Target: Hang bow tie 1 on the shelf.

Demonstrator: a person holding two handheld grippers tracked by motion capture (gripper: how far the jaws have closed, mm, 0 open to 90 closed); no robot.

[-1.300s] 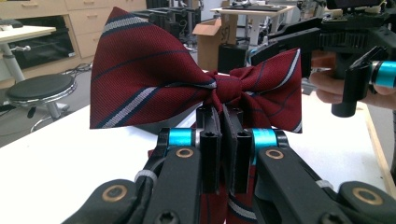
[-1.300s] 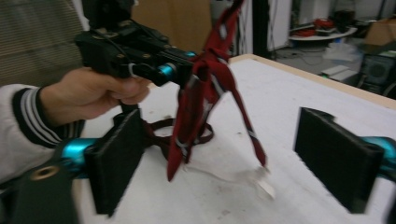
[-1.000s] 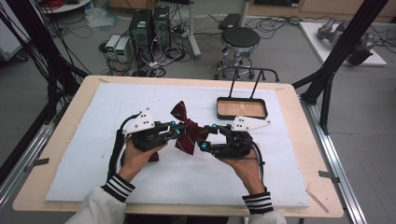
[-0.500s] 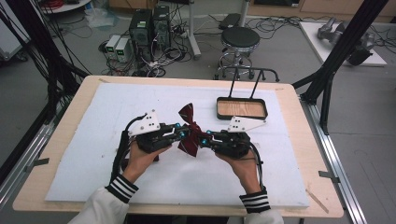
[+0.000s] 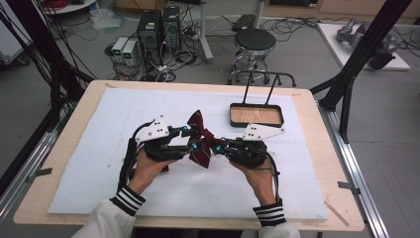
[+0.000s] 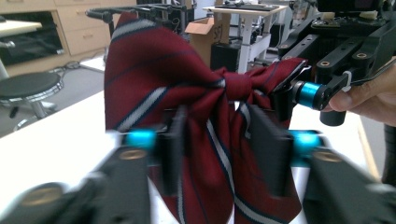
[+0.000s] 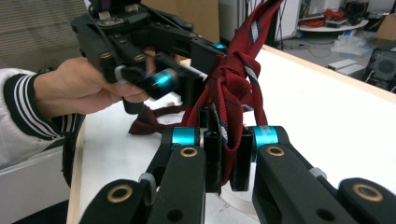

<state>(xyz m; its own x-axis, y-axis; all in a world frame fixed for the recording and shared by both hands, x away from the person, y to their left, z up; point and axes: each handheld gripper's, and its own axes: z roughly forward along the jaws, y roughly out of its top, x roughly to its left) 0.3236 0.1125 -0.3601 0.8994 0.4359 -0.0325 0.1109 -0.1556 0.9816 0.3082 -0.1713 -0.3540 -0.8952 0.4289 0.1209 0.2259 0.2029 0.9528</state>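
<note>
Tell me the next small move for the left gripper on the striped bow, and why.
Probably close the left gripper on the bow's tail: its jaws have just been opening and stand apart around the cloth without pressing, while the right gripper is clamped on the other side, holding the bow up.

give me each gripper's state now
left gripper: jaws just opening, open around the bow tie, pads off it
right gripper: jaws shut on the bow tie

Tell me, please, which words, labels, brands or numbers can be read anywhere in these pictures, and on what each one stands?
None can be read.
Cardboard box in the left gripper view: a dark mark, too blurred to read.
Striped bow tie, both tools and the tray: no writing.
</note>
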